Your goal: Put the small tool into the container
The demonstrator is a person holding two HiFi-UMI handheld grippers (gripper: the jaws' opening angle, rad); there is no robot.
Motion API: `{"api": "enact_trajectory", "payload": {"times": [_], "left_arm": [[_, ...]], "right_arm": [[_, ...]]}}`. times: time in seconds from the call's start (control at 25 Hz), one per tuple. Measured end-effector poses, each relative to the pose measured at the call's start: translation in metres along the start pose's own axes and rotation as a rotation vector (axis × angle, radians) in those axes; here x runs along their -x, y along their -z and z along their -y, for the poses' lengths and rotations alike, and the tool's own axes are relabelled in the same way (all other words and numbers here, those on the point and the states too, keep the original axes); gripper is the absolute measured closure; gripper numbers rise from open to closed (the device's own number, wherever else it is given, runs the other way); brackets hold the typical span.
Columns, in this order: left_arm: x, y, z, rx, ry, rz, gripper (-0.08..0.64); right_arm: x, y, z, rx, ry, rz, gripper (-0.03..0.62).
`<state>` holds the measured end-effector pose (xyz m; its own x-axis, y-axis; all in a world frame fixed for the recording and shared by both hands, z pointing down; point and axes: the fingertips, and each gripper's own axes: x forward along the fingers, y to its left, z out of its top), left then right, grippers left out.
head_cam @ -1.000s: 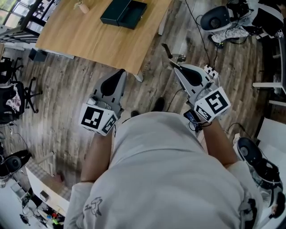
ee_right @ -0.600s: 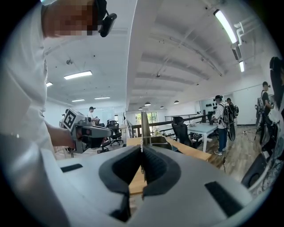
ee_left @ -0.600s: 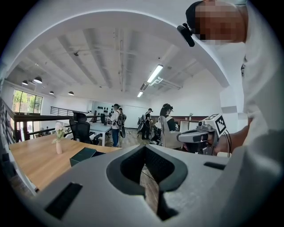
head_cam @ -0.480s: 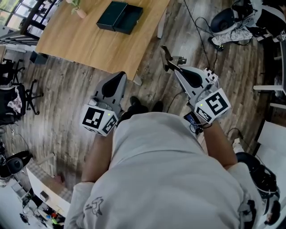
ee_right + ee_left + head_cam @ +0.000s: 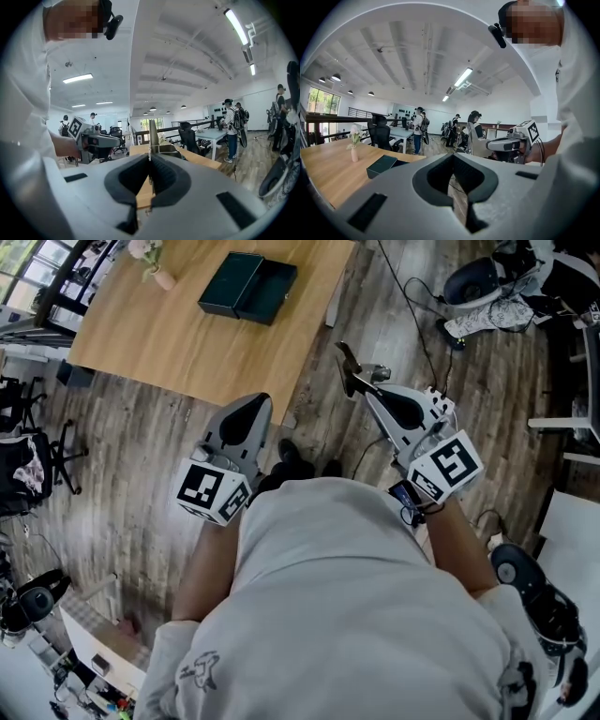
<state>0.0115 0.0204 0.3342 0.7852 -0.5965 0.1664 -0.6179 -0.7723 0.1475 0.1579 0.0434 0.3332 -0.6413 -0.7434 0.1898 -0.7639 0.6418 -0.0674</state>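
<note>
An open dark green box [image 5: 248,287], the container, lies on the wooden table [image 5: 187,343] ahead of me. My right gripper [image 5: 366,390] is shut on a small metal tool [image 5: 352,367] that sticks out past its tips, over the floor to the right of the table's corner. In the right gripper view the tool [image 5: 151,133] stands as a thin blade between the closed pads. My left gripper [image 5: 260,399] is shut with nothing in it, just short of the table's near edge. In the left gripper view the box [image 5: 382,165] lies low at the left.
A small vase with flowers [image 5: 155,268] stands on the table left of the box. Office chairs [image 5: 28,446] stand to the left and cables [image 5: 422,324] run over the floor at the right. Several people [image 5: 419,129] stand at desks far off.
The table and box have slid lower and nearer in the head view as the person walks toward them. Both grippers stay shut, the right one still holding the tool.
</note>
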Motion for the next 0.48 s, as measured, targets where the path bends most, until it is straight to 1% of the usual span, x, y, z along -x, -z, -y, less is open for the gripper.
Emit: {"api": "enact_trajectory", "payload": {"times": [0.16, 0.48], "left_arm": [[-0.008, -0.003, -0.023, 0.002, 0.010, 0.006, 0.554], [-0.009, -0.012, -0.086, 0.026, 0.033, -0.006, 0.554]], "right_arm": [[-0.026, -0.006, 0.006, 0.019, 0.000, -0.007, 0.583], [-0.102, -0.027, 0.005, 0.030, -0.021, -0.019, 0.583]]}}
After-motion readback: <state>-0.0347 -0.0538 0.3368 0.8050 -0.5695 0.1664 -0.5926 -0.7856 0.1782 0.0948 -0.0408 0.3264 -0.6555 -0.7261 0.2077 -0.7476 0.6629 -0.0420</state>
